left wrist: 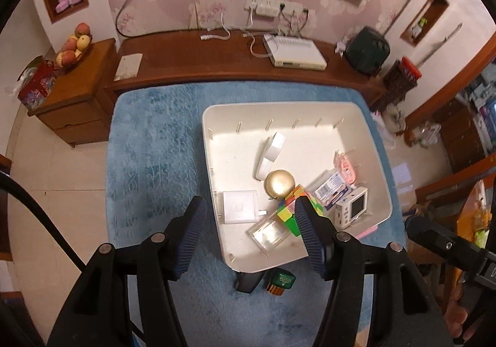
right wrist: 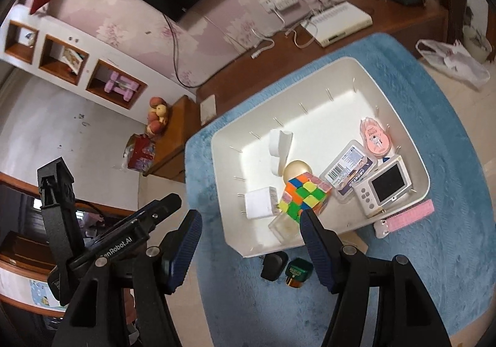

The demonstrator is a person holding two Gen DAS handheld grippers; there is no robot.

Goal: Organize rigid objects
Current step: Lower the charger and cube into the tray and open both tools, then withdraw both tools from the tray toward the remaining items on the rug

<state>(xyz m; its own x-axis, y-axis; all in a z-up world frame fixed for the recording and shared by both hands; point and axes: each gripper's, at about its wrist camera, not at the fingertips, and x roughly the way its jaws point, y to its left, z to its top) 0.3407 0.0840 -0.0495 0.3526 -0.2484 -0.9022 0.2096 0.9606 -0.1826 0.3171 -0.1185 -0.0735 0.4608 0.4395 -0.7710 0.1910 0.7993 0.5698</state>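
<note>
A white plastic bin (left wrist: pixel 279 113) (right wrist: pixel 229 161) sits on a blue rug (left wrist: pixel 155 161). Inside lie a colourful puzzle cube (left wrist: pixel 286 212) (right wrist: pixel 305 195), a gold ball (left wrist: pixel 279 182), a white charger (left wrist: pixel 240 207) (right wrist: pixel 259 203), a clear box (left wrist: pixel 272 234), a white mouse-shaped piece (left wrist: pixel 269 150), a labelled case (right wrist: pixel 348 167), a pink tape dispenser (right wrist: pixel 373 134) and a small white screen device (right wrist: pixel 386 186). On the rug by the bin's near edge lie a black item (right wrist: pixel 272 266), a green battery pack (right wrist: pixel 296 272) and a pink ruler (right wrist: pixel 409 217). My left gripper (left wrist: pixel 249 200) and right gripper (right wrist: pixel 249 213) hover above the bin's near side, both open and empty.
A low wooden shelf (left wrist: pixel 217 65) runs along the wall behind the rug, carrying a white set-top box (left wrist: pixel 294 51) and cables. A wooden cabinet (left wrist: pixel 77 99) with a fruit bowl stands at the left. The other hand's gripper body (right wrist: pixel 62 223) shows at the left of the right wrist view.
</note>
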